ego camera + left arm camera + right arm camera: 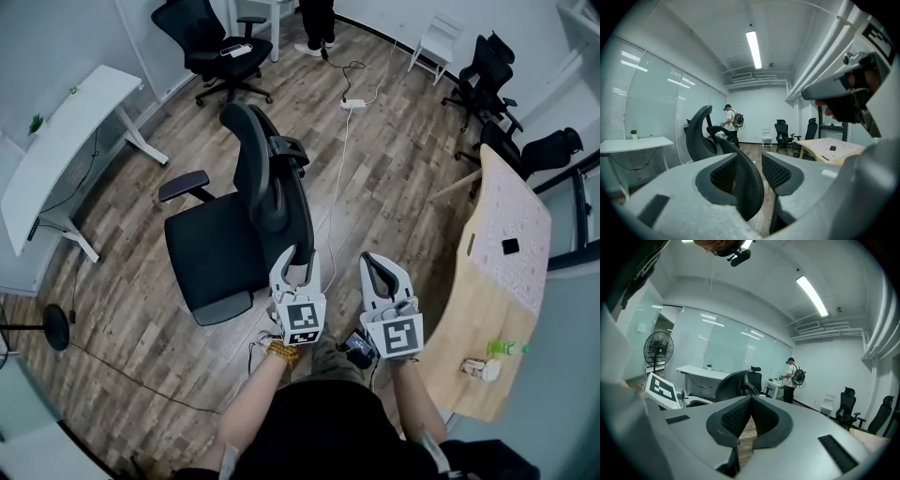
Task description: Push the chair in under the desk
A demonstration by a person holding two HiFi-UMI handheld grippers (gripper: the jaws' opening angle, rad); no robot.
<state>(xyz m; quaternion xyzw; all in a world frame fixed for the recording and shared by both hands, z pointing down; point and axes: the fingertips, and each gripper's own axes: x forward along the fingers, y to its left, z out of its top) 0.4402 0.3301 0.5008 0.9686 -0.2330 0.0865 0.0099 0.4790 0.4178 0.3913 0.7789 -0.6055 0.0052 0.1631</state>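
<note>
A black office chair [225, 244] stands in the middle of the wooden floor, its seat turned toward the white desk [66, 141] at the left. My left gripper [298, 255] is open at the lower rim of the chair's mesh backrest [267, 183]. In the left gripper view that rim [749, 185] runs between the two pads of the left gripper [751, 169], close to the left pad, with a gap at the right one. My right gripper [375, 261] hangs shut and empty beside it, right of the chair; in its own view the right gripper [751, 401] shows its pads meeting, with the chair [731, 385] beyond.
A curved wooden desk [497, 281] at the right carries a phone [510, 247] and a green bottle [506, 349]. More black chairs [220, 42] stand at the back. A power strip with cable [352, 103] lies on the floor. A person [317, 23] stands far off. A fan base [56, 328] sits at the left.
</note>
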